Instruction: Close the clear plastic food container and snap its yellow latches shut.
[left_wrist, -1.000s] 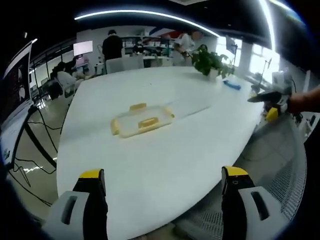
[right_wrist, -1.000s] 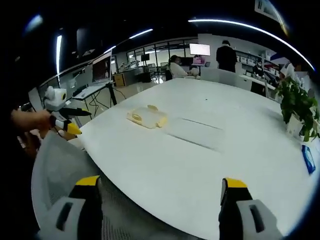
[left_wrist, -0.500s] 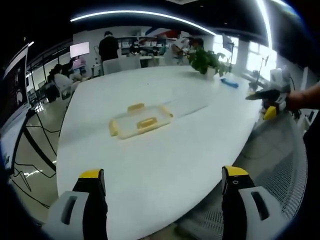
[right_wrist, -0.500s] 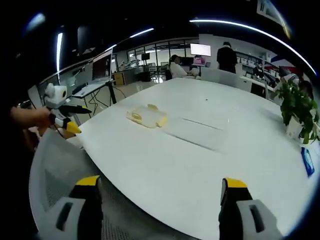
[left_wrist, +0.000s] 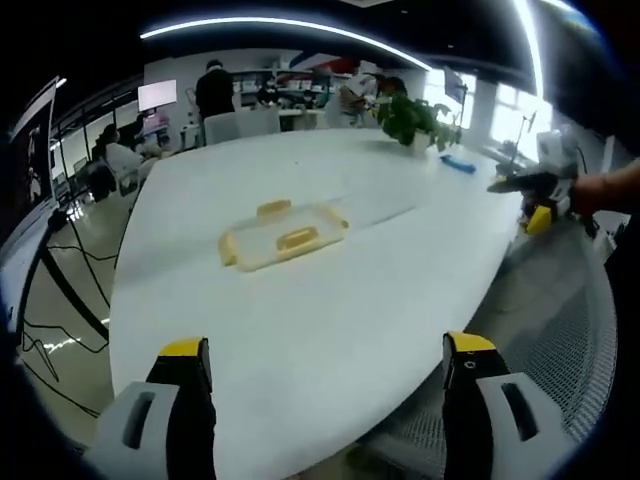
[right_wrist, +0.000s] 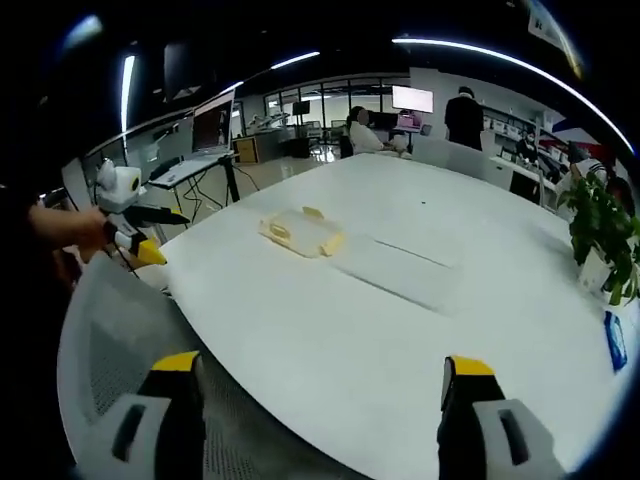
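A flat clear plastic container (left_wrist: 283, 235) with yellow latches sticking out from its sides lies on the big white table (left_wrist: 330, 300), far ahead of both grippers. My left gripper (left_wrist: 327, 348) is open over the table's near edge, nothing between its jaws. Off the table's right edge, a hand holds my right gripper (left_wrist: 535, 195). In the right gripper view the container (right_wrist: 302, 232) sits left of centre on the table (right_wrist: 400, 320). My right gripper (right_wrist: 322, 365) is open and empty. My left gripper (right_wrist: 130, 215) is at the left in a hand.
A potted plant (left_wrist: 415, 120) and a small blue object (left_wrist: 462, 167) stand at the table's far end. A grey mesh chair (right_wrist: 110, 340) is by the near edge, also seen as the chair (left_wrist: 560, 330). People, desks and monitors fill the room behind.
Both views have shifted a little with the hands, and the container looks slightly nearer. The container has not moved on the table. Both grippers stay open.
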